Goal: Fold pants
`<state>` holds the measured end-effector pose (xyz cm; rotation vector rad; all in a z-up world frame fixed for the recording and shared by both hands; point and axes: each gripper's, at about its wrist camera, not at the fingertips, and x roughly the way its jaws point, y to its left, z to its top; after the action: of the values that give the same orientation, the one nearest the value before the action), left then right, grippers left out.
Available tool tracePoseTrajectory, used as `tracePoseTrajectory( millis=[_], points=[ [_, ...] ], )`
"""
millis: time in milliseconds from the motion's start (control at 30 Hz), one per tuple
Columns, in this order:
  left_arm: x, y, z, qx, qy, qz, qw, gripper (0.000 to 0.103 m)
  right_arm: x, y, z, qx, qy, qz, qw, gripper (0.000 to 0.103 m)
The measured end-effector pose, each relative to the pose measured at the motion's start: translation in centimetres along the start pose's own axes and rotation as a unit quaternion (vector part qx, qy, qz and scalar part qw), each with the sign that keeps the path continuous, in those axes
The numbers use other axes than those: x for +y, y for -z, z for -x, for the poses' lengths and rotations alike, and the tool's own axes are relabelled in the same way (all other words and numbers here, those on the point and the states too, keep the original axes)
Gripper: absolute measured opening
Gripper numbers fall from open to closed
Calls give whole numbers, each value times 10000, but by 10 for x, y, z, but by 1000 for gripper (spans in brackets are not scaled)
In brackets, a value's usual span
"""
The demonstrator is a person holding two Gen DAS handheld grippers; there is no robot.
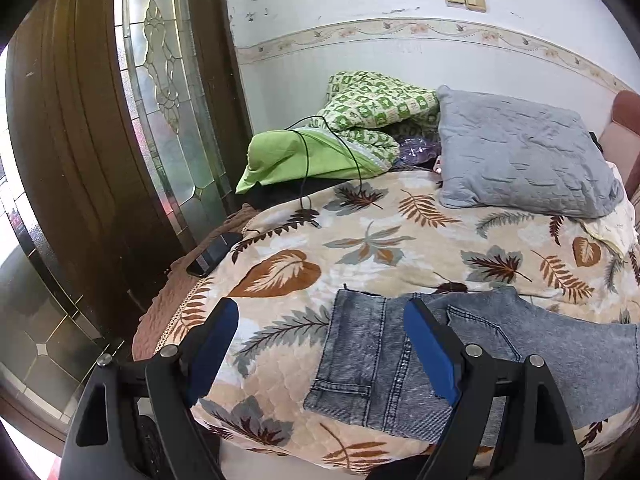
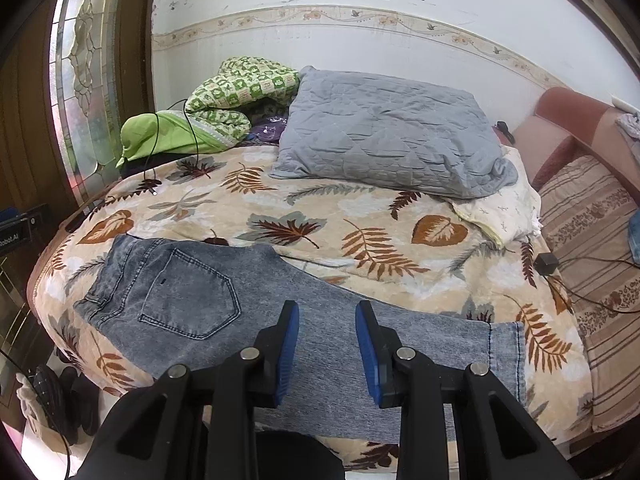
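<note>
Right wrist: "Robot.AI" label [image 2: 10, 236] beside bed [image 2: 400, 216]

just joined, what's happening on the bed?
Jeans lie flat on the leaf-print bedspread, already halved leg over leg, back pocket up. The left hand-held gripper hovers wide open at the waist end. The right hand-held gripper, jaws partly open, hovers over the leg. Neither grips the fabric.

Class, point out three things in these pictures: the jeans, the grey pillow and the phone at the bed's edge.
jeans [image 2: 188, 300], right wrist view, on the back pocket.
grey pillow [image 2: 384, 136], right wrist view, on its middle.
phone [image 1: 214, 254], left wrist view, on its dark screen.
</note>
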<state>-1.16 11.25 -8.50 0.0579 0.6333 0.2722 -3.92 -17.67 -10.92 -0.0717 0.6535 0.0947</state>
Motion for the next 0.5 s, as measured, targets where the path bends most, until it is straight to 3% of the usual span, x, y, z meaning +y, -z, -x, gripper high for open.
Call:
tracePoseTrajectory(
  millis=[233, 500],
  points=[
    [7, 4, -10, 114, -50, -43, 9999, 85, -4, 2, -3, 21, 80, -3, 10000, 32],
    [10, 23, -35, 517, -255, -213, 9981, 85, -59, 24, -16, 298, 447, -560, 9970, 32]
  ],
)
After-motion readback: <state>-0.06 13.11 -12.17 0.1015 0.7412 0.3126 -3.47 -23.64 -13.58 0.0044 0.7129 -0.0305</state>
